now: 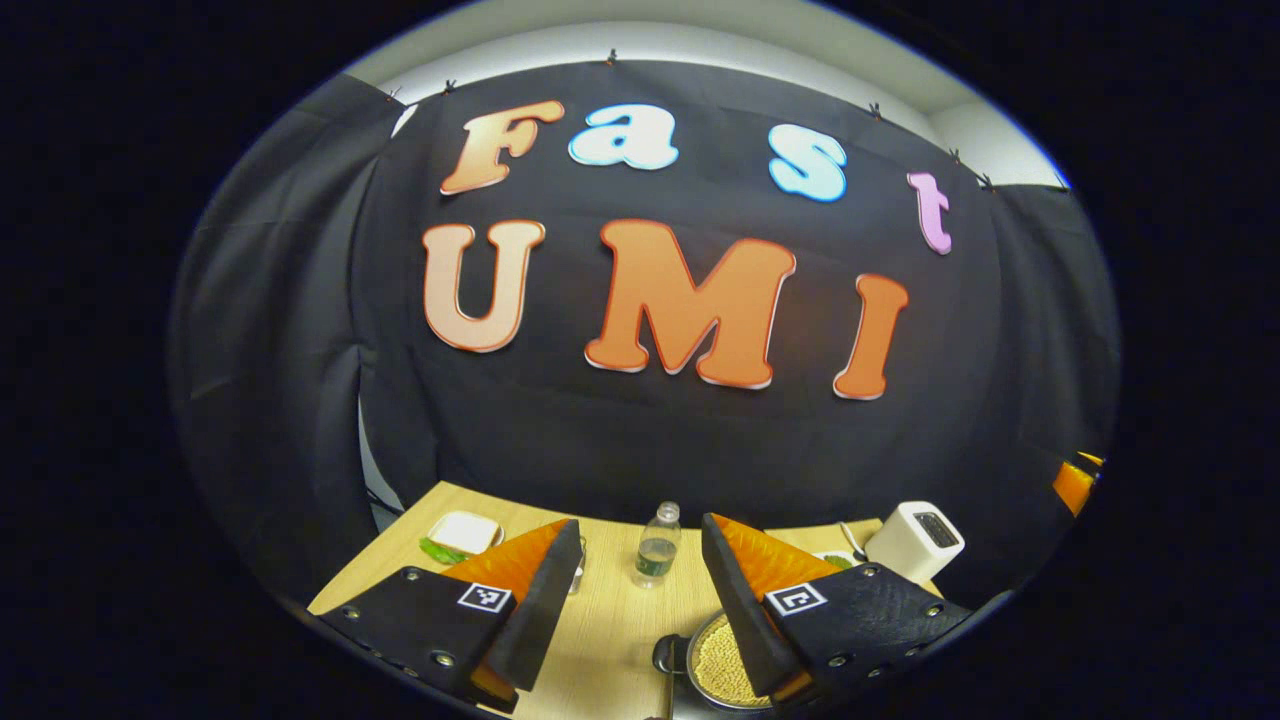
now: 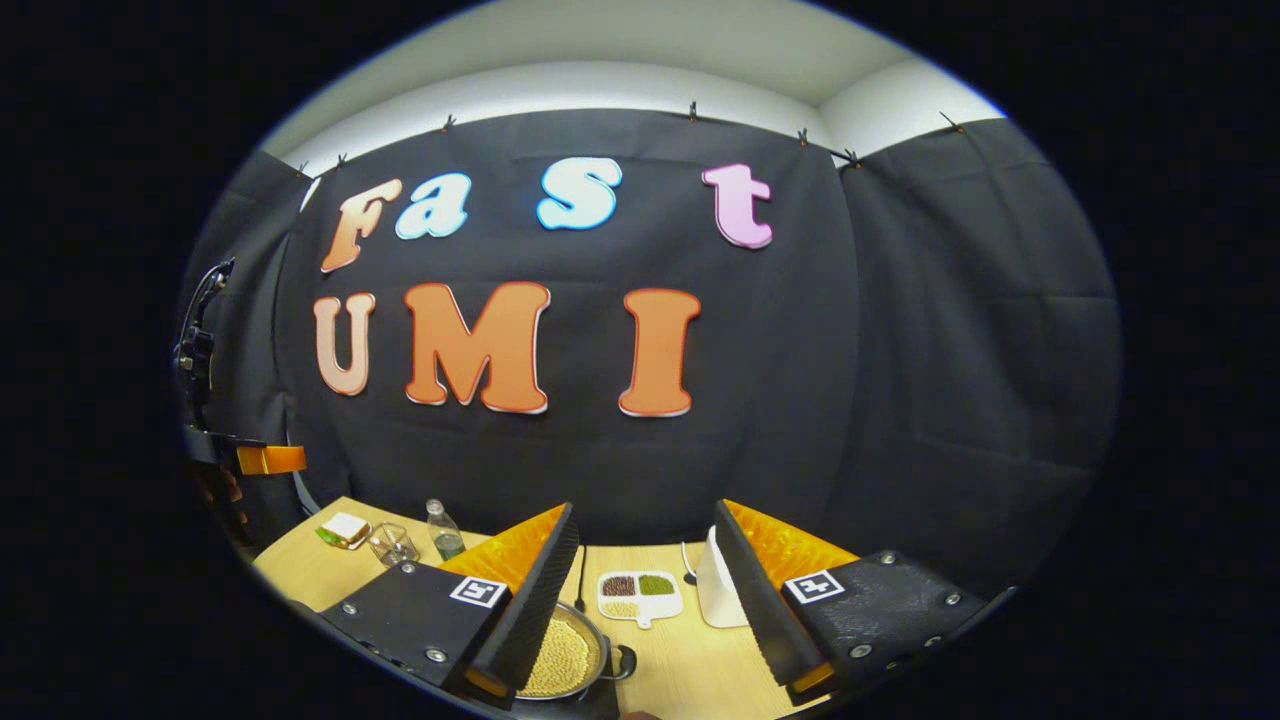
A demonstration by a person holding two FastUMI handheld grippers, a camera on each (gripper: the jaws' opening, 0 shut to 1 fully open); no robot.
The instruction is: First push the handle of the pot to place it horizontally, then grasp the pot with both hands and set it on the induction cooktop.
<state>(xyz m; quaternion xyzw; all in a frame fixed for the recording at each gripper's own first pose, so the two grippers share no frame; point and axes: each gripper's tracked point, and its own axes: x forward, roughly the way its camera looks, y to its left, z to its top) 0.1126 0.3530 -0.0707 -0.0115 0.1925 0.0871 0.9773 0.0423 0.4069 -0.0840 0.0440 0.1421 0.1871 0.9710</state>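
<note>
Left gripper view: my left gripper (image 1: pixel 640 590) gapes, empty, above the table (image 1: pixel 610 630) | pot (image 1: pixel 722 668) bottom centre, full of pale grains, dark stub handle (image 1: pixel 667 655) on its left | right gripper view: right gripper (image 2: pixel 645 590) spread, empty; pot (image 2: pixel 565 658) lower centre | likely heavy, rigid, slippery metal, spillable; grip opposite handles, keep level.

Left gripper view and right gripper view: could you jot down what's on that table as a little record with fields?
Table: light wood
Pot: holds pale yellow grains, near edge
Bottle: clear plastic, upright
Sectioned dish: three fillings
White box: far right of table
Glass: clear, empty
Left gripper: open, holding nothing
Right gripper: open, holding nothing
</note>
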